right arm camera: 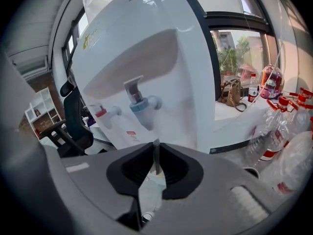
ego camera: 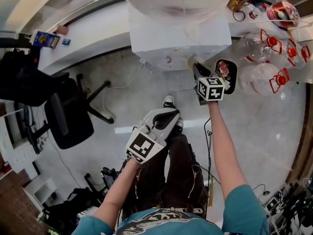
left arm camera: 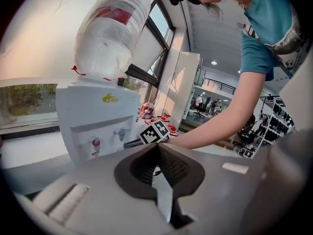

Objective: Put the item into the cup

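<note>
So the biggest thing here is the white water dispenser (ego camera: pixel 178 38) at the far side, with a big clear jug (left arm camera: pixel 115 28) upside down on top. A black office chair (ego camera: pixel 68 111) sits off to the left, and a bunch of empty clear bottles (ego camera: pixel 266 75) with red caps lie on the floor to the right.

The right gripper (right arm camera: pixel 155 146) is held out far, right up by the dispenser's front, facing the blue tap (right arm camera: pixel 139 104) and the red tap (right arm camera: pixel 100 112). Its jaws are clenched together, and I can't make out anything between them. The left gripper (left arm camera: pixel 157 148) hangs nearer the person, over their legs. Its jaws are also pressed closed and hold nothing.

The only cup-ish thing I can spot is a dark cup-like container (ego camera: pixel 229 82) with a pale rim. It's just right of the right gripper, between the dispenser and the bottles. There's a small red bit (ego camera: pixel 223 68) at its far edge, but I honestly can't tell whether that's the item.
</note>
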A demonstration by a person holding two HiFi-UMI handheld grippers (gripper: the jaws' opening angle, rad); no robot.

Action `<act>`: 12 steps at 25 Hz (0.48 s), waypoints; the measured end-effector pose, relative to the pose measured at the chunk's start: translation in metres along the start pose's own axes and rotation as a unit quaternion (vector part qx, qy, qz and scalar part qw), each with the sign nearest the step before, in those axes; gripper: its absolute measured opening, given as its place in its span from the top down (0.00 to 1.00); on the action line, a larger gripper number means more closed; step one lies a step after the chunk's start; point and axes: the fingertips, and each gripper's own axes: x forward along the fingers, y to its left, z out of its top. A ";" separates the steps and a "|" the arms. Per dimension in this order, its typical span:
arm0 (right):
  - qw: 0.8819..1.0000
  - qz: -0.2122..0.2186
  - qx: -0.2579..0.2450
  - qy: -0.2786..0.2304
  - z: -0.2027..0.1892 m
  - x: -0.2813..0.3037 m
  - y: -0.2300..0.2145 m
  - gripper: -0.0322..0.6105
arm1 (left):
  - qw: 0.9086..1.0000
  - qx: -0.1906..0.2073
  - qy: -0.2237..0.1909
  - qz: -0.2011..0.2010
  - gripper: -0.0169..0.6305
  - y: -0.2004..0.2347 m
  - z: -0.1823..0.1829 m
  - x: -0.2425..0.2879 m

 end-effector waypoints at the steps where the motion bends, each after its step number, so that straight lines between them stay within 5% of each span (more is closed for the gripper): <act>1: 1.000 0.000 0.000 0.001 0.000 0.003 -0.001 0.89 | 1.000 -0.001 0.002 0.001 0.97 0.001 -0.002 -0.001; 12: 1.000 -0.018 -0.003 0.020 -0.002 0.023 -0.013 0.88 | 1.000 -0.005 0.009 -0.002 0.97 0.002 -0.011 -0.003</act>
